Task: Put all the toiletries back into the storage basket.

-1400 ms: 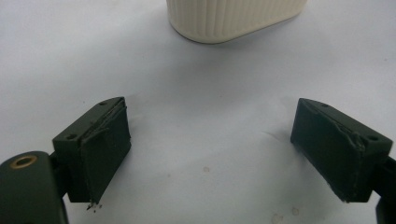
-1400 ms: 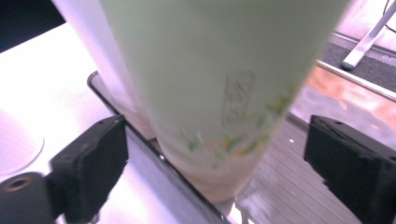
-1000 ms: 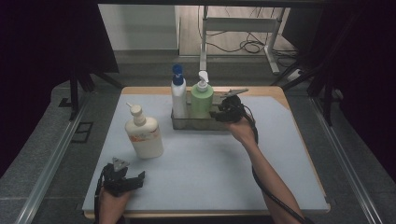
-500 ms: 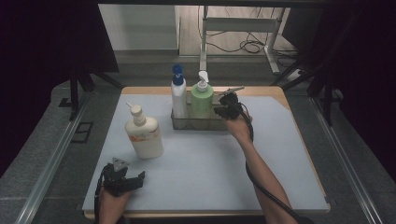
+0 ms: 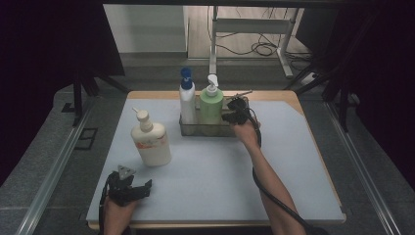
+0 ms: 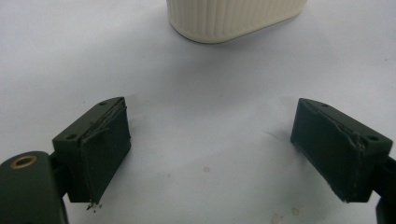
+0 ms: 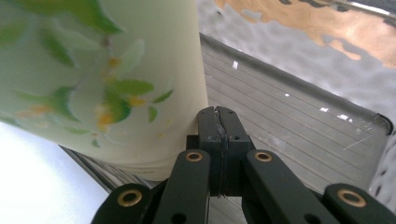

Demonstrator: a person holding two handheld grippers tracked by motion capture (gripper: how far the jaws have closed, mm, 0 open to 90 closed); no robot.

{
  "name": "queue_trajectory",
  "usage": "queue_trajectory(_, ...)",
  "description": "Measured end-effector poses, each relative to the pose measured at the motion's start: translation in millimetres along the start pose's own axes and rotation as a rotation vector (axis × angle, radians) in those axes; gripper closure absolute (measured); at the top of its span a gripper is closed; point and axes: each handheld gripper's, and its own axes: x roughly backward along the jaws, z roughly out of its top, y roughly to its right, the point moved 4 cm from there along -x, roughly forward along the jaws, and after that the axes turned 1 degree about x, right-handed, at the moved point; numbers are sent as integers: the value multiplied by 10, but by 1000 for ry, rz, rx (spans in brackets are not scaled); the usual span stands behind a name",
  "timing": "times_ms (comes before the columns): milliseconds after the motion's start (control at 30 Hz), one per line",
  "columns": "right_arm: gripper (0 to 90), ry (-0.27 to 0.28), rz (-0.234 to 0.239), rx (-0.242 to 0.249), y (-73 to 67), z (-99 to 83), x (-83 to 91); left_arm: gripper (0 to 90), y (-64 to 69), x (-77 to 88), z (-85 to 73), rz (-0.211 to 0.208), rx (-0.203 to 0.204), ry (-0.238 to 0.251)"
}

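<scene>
Green pump bottle [image 5: 211, 108]: stands upright in the metal tray [image 5: 205, 130], long axis vertical, pump head on top with the spout turned toward the blue-capped bottle [image 5: 186, 100] that stands just beside it in the same tray. The right gripper view shows its pale green wall with a leaf print [image 7: 107, 70], and the ribbed tray floor [image 7: 280, 121] bare on the far side of the bottle from the blue-capped one.

Right tool [image 5: 234, 111]: at the tray's free end, just beside the green bottle. Its jaws have just been closing and now stand together, pad on pad [image 7: 219, 123], with nothing between them. They sit near the bottle's base; contact cannot be told.

Left tool [image 5: 128, 188]: well apart from the tray, low over the near part of the worktop [image 5: 215, 176], jaws wide apart [image 6: 210, 154] and empty. The cream pump bottle [image 5: 150, 142] stands just ahead of it, ribbed base toward you [image 6: 233, 18].

Step in hand, as judged: your right tool works at the green bottle inside the tray, either nudging it or settling beside it; no grip is taken.

Next move, as judged: to lift that bottle you need the jaws spread wider than its body, set on either side of the wall above the tray rim, then closed squarely so the tall bottle does not tip against its neighbour.
</scene>
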Motion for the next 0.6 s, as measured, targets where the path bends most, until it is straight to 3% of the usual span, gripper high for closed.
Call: queue_trajectory(600, 897, -18, 9, 14, -122, 42, -63, 115, 1, -1, 1, 0, 0, 0)
